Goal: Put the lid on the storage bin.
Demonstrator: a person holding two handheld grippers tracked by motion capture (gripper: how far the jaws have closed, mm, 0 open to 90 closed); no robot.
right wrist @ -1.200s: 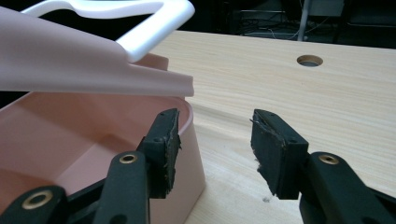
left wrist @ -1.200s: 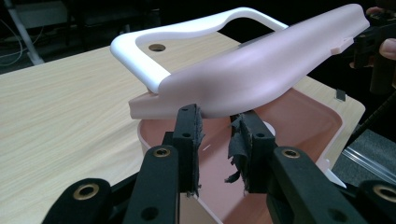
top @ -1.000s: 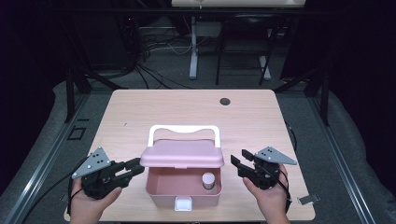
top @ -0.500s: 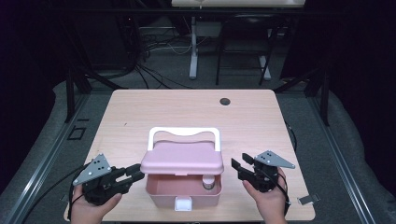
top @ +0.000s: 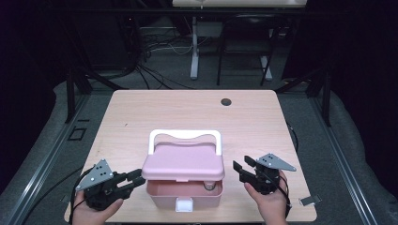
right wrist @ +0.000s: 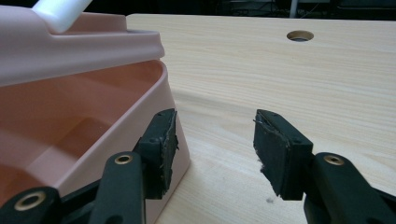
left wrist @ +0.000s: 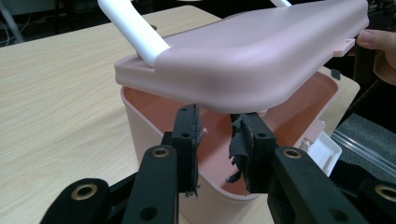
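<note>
A pink box (top: 184,198) with a white latch (top: 183,204) stands near the table's front edge. Its pink lid (top: 183,161) with a white handle (top: 184,134) hangs tilted over it, leaving a gap at the front. A small white bottle (top: 210,186) shows inside. My left gripper (top: 136,177) is open at the lid's left edge, its tips under the lid (left wrist: 252,51) and over the box rim (left wrist: 144,135). My right gripper (top: 240,168) is open just right of the box, one jaw beside the box wall (right wrist: 93,116), with nothing between its pads.
The light wooden table (top: 141,117) has a round cable hole (top: 226,101) at the back right. Behind the box the tabletop is bare wood. A small metal piece (top: 307,200) lies by the table's right front corner. Desk legs and cables stand on the floor beyond.
The lid has come down from a steeper tilt and now covers most of the box's inside. Both grippers have stayed close to where they were.
</note>
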